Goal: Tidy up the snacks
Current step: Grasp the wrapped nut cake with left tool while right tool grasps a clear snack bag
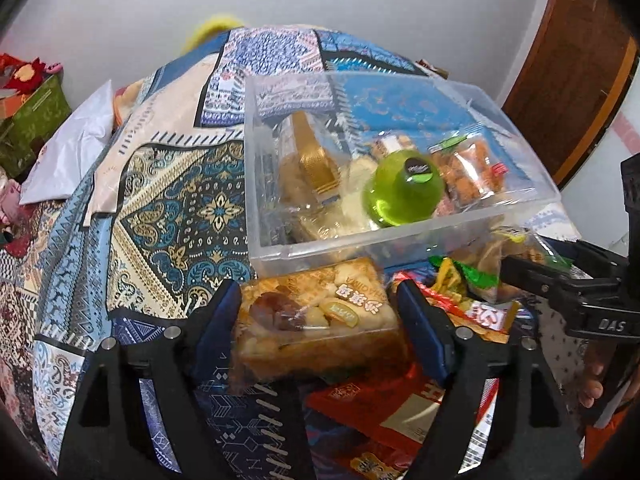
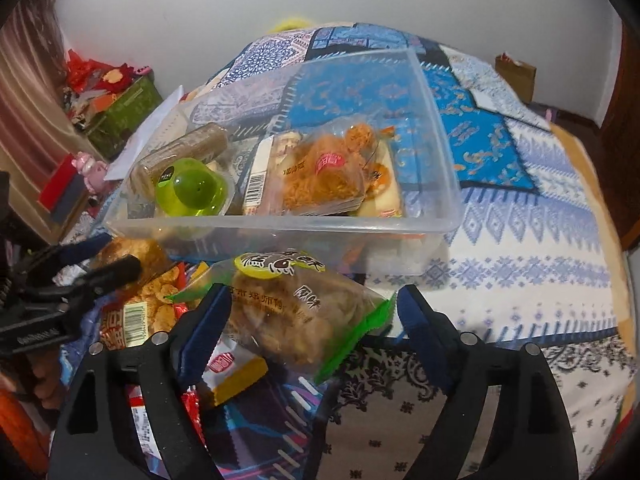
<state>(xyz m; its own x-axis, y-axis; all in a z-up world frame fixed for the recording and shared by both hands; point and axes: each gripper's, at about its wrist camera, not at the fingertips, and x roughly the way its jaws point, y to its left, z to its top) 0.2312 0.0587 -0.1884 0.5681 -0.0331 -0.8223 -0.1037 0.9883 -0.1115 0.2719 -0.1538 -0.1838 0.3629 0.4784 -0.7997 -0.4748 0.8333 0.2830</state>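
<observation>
Two wrapped snacks sit between gripper fingers on the patterned bedspread, just in front of the near wall of the clear plastic bin. Between the left gripper's spread blue pads lies a nut cake bar in clear film; neither pad seems to press it, so I judge this gripper open around it. It looks firm but crumbly and its film slick, so take it across the long flat sides with light pressure. The right gripper is likewise open around a green-edged bag of pastry; its left pad is close against the bag, its right pad clear of the crimped end. That bag looks light, puffy and crushable; hold the body, not the seam. More packets lie loose beside them. Inside the bin are a green jelly cup, a floss bun and other snacks.
</observation>
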